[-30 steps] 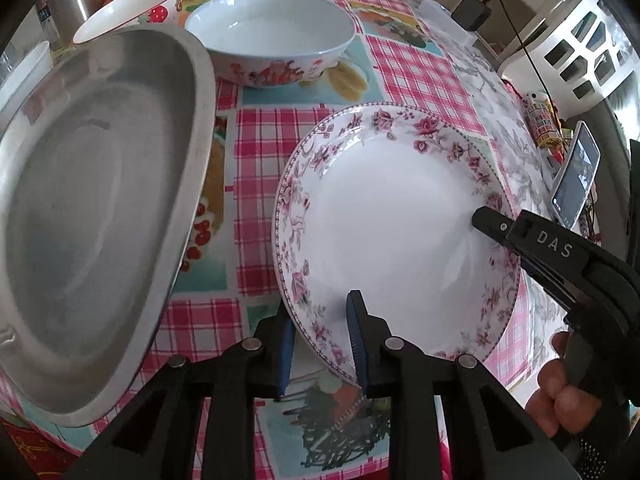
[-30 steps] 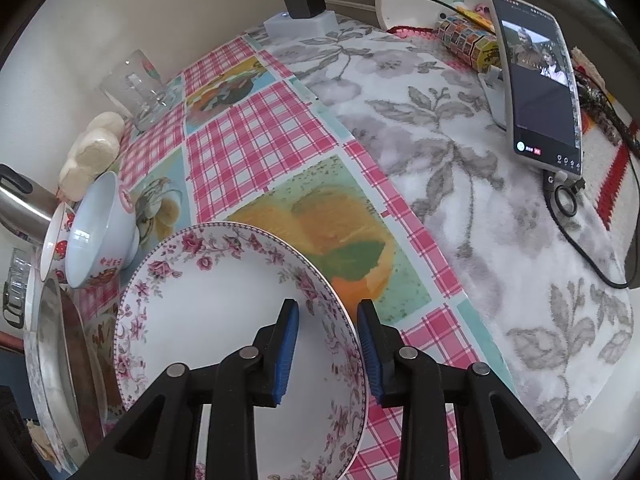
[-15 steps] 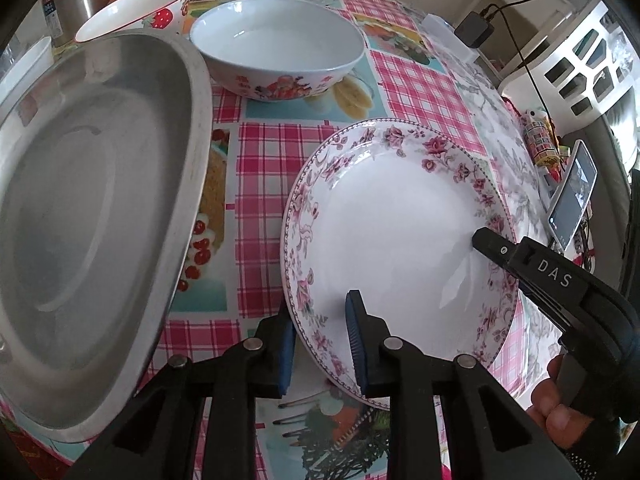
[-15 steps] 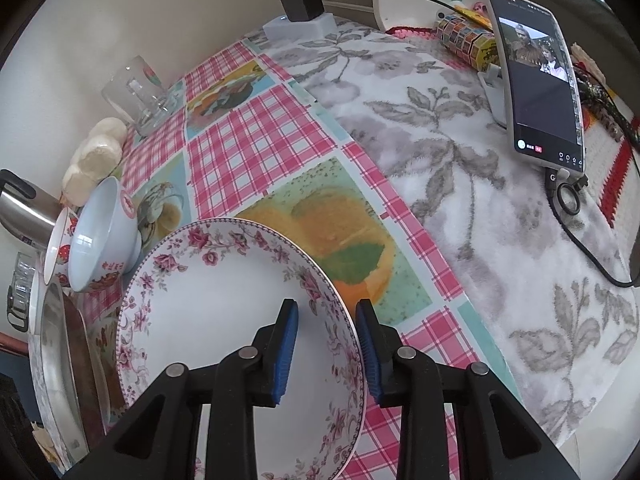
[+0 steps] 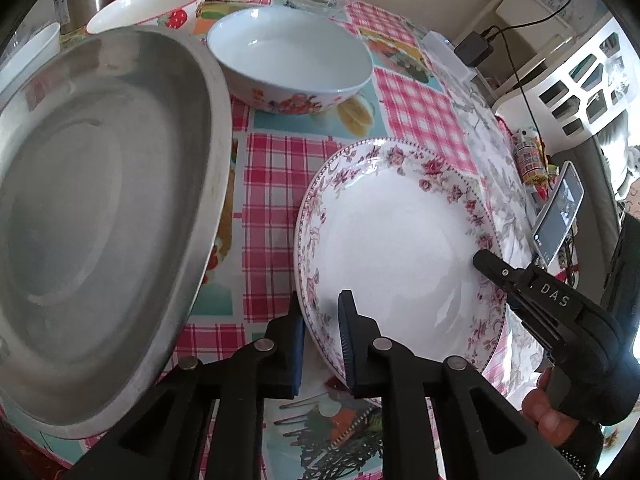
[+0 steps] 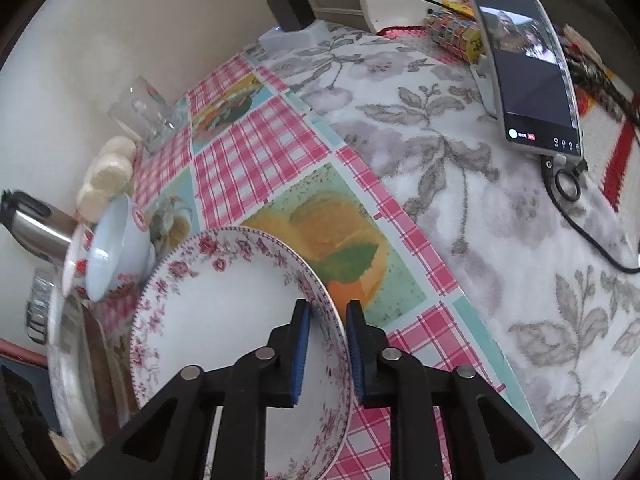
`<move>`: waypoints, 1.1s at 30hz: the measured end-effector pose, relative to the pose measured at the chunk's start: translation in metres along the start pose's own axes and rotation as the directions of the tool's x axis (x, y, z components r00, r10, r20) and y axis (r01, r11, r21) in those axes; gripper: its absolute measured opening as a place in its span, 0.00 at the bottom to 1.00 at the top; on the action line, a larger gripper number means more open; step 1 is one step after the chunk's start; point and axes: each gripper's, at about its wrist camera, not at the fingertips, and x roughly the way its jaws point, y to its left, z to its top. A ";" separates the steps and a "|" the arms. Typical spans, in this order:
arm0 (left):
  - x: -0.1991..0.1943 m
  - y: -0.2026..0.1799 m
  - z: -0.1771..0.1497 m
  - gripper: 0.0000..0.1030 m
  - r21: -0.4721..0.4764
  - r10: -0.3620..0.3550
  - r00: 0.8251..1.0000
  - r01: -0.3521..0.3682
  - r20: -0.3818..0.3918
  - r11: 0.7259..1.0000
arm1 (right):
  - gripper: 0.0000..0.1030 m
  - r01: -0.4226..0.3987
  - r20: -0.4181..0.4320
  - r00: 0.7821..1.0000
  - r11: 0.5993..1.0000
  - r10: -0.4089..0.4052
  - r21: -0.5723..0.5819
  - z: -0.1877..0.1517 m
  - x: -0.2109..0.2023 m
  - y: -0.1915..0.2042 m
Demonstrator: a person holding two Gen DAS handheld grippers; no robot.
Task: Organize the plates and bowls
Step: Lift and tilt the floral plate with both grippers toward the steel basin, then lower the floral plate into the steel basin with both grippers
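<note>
A large metal tray [image 5: 100,216] occupies the left side of the checked tablecloth [image 5: 276,184], its rim close beside the floral plate [image 5: 396,248]. Behind the plate stands a white bowl [image 5: 292,68] with fruit decoration on its outer wall; a second bowl with a strawberry print [image 5: 160,8] sits further back, near a glass mug [image 6: 148,120] and a steel kettle [image 6: 36,224]. A phone [image 6: 528,68] stands propped on a grey floral cloth [image 6: 460,200] to the right, with a cable running from it. The floral plate is positioned between the tray and the phone, tilted, with its left edge raised. The left gripper [image 5: 320,320] has just closed its jaws on the plate's near-left rim, one blue pad under the rim and one on the inner face. The right gripper [image 6: 326,332] has likewise just closed on the opposite rim, and grips it from both sides. A hand [image 5: 548,408] is visible under the right gripper's body.
</note>
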 end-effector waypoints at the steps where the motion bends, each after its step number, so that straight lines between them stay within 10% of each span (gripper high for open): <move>1: -0.003 0.001 -0.001 0.14 0.002 -0.005 1.000 0.005 0.004 1.000 | 0.17 0.004 0.001 1.000 1.000 -0.004 -0.001 0.000 0.000 0.000; 33: -0.043 -0.002 0.010 0.15 0.046 -0.076 0.988 0.071 0.135 0.996 | 0.13 -0.045 0.128 0.991 0.998 0.049 -0.035 0.002 -0.040 0.012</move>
